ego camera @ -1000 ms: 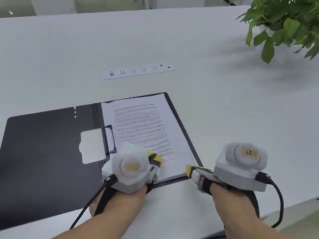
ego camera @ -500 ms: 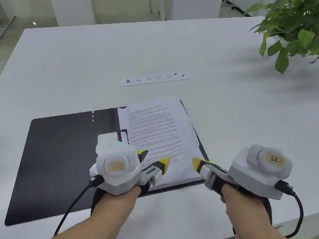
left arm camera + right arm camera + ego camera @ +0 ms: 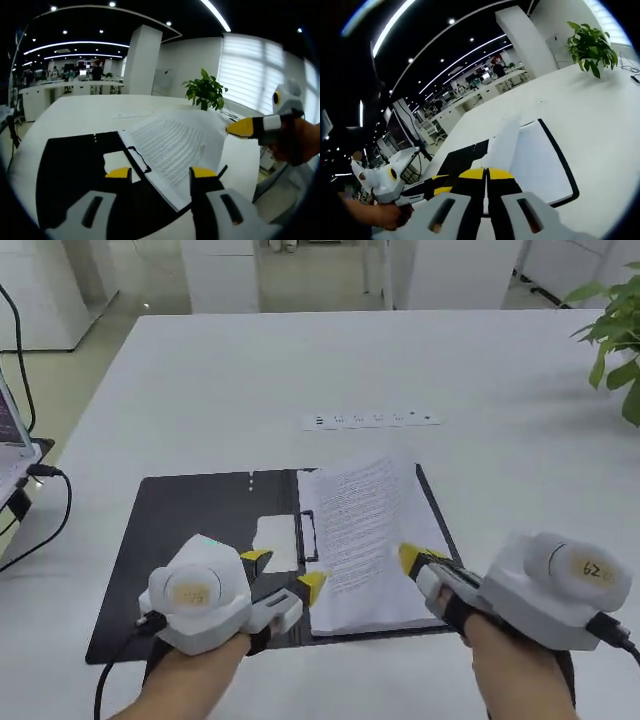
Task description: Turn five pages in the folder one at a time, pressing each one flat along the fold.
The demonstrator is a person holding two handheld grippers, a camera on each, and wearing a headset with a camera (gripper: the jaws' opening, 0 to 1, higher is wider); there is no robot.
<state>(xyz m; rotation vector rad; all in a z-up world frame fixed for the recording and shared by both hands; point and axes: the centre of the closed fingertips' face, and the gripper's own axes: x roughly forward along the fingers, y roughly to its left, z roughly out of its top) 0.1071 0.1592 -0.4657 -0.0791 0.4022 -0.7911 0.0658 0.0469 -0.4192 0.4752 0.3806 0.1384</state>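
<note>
The black folder [image 3: 190, 540] lies open on the white counter [image 3: 300, 370], with its stack of printed sheets on the right half. The top page [image 3: 365, 510] is lifted off the stack and bows upward. Its lower outer edge is pinched in the right gripper [image 3: 412, 560], whose yellow-tipped jaws are pressed together on the paper; in the right gripper view the page [image 3: 502, 142] rises straight out of them. The left gripper [image 3: 283, 572] sits over the folder's near middle, just left of the stack and below the clip [image 3: 308, 535], its jaws spread with nothing between them. A power strip [image 3: 370, 420] is set into the counter beyond the folder, and a potted plant [image 3: 615, 340] stands far right.
</note>
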